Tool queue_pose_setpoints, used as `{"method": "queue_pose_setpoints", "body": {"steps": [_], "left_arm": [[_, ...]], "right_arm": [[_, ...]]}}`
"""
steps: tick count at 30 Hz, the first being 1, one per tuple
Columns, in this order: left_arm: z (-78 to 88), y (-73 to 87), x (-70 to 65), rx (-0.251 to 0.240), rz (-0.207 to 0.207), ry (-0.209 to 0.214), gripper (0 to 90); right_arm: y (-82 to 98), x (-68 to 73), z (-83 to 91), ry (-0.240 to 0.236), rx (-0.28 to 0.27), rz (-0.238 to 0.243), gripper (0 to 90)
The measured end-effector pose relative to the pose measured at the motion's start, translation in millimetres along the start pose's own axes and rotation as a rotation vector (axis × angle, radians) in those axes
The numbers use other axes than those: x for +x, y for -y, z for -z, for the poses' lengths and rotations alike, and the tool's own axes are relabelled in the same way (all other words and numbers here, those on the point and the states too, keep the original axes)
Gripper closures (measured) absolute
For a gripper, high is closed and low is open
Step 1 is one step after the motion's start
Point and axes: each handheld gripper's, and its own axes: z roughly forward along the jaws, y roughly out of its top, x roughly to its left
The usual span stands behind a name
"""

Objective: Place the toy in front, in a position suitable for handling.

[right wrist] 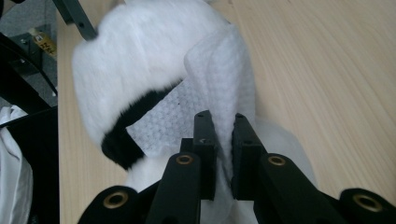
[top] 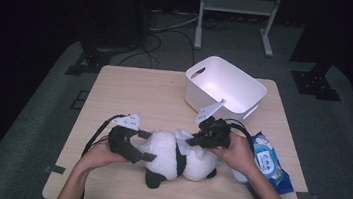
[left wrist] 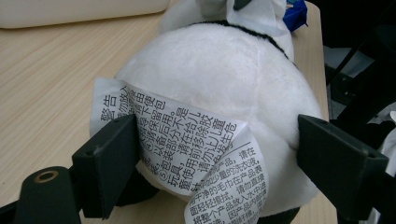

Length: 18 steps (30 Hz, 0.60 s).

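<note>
Dark room, wooden counter [top: 130, 94] — panda plush [top: 178, 156] lies near front edge. Left claw [left wrist: 219, 161] spread around soft, light rump; right claw [right wrist: 219, 156] pinches limp wet wipe [right wrist: 219, 79] — grip plush body, not tag.

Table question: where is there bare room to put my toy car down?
Bare wood lies on the table left of the white bin, and along the near edge below the plush panda. It is crowded on the right, around the blue wipes pack.
</note>
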Motion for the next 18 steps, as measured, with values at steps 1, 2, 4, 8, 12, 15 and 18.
{"method": "queue_pose_setpoints", "body": {"steps": [1,2,4,8,12,15,18], "left_arm": [[0.2,-0.2,0.2,0.003,0.0,0.0,14.0],[0.3,-0.2,0.3,0.005,0.001,-0.001,14.1],[0.2,0.1,0.4,0.002,0.002,0.0,14.1],[0.1,-0.2,0.4,0.002,-0.002,0.002,14.1],[-1.3,-1.8,-1.3,0.001,-0.016,0.01,14.0],[-1.6,-1.9,-1.0,0.002,-0.016,0.013,14.0],[-1.8,-1.0,-0.1,-0.004,-0.011,0.019,14.0]], "right_arm": [[3.1,-1.3,2.6,0.005,-0.004,-0.004,82.4],[6.8,-2.7,5.9,0.009,-0.001,-0.019,82.4],[15.7,-6.2,12.5,0.02,0.004,-0.042,82.3],[29.0,-8.9,20.2,0.033,0.014,-0.065,82.3],[36.7,-8.1,23.2,0.028,0.02,-0.076,82.3],[32.3,-5.6,22.0,0.027,0.019,-0.066,82.2],[20.6,-2.5,15.9,0.009,0.014,-0.049,82.2]]}}
